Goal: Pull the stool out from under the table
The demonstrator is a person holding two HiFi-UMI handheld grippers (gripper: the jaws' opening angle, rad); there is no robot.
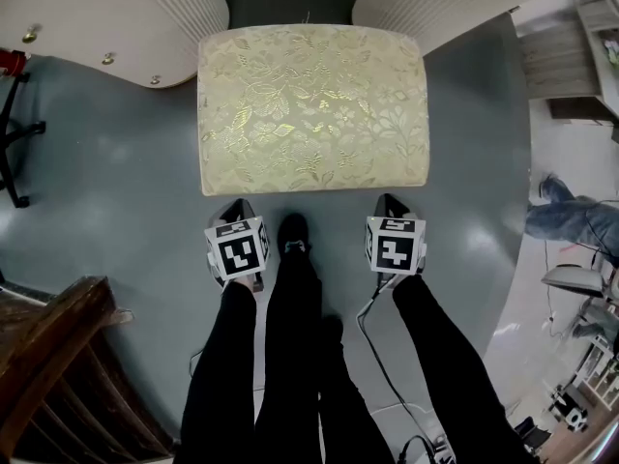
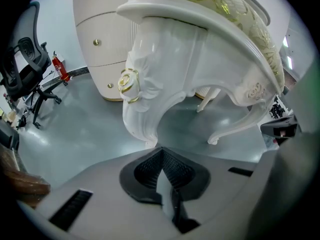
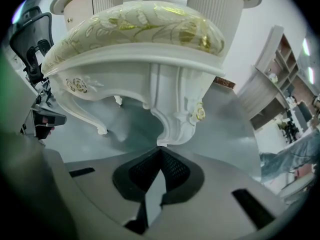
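Observation:
The stool (image 1: pixel 311 104) has a gold floral cushion and white carved legs; it stands on the grey floor, its far edge between the two white table pedestals (image 1: pixel 126 17). My left gripper (image 1: pixel 237 204) hangs just in front of the stool's near left corner, my right gripper (image 1: pixel 389 199) at the near right corner. In the left gripper view the jaws (image 2: pixel 160 150) are shut, tips right at the foot of a carved leg (image 2: pixel 142 99). The right gripper (image 3: pixel 160 148) is likewise shut, below another leg (image 3: pixel 175 109). Nothing shows between either pair of jaws.
A black office chair (image 2: pixel 25 69) and a red extinguisher (image 2: pixel 60 69) stand to the left. A dark wooden chair (image 1: pixel 58 356) is at the near left. Shelves (image 1: pixel 571 56) and a person's leg (image 1: pixel 571 216) are at the right. A cable (image 1: pixel 377 356) trails by my feet.

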